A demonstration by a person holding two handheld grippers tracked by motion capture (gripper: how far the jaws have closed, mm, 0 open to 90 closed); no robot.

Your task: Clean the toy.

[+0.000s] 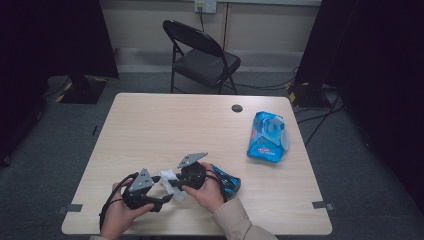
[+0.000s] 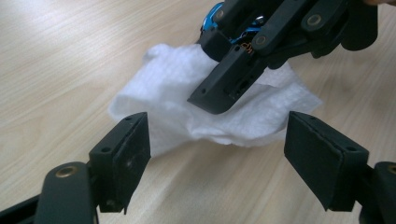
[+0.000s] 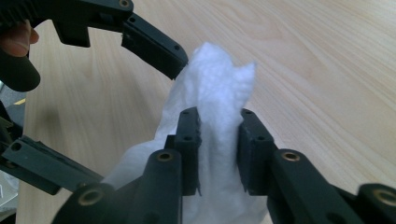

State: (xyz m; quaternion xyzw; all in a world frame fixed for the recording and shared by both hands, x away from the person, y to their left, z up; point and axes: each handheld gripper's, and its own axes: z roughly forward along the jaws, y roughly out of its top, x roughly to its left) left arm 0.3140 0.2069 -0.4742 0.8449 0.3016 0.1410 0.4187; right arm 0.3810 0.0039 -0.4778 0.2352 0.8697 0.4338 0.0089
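A crumpled white wipe (image 1: 168, 176) lies near the front edge of the wooden table (image 1: 165, 125), between my two grippers. My right gripper (image 3: 217, 149) is shut on a raised fold of the wipe (image 3: 219, 88), which stands up between its pads. In the left gripper view the wipe (image 2: 173, 88) spreads on the table with the right gripper's jaws pinching it from above. My left gripper (image 2: 219, 154) is open, its pads wide apart just short of the wipe's near edge. In the high view the left gripper (image 1: 161, 199) faces the right gripper (image 1: 175, 184) closely.
A blue wipe pack (image 1: 268, 136) with its lid flipped open lies at the table's right. A smaller blue packet (image 1: 229, 182) sits under my right hand. A round dark grommet (image 1: 237, 108) marks the far side. A black folding chair (image 1: 202, 55) stands beyond the table.
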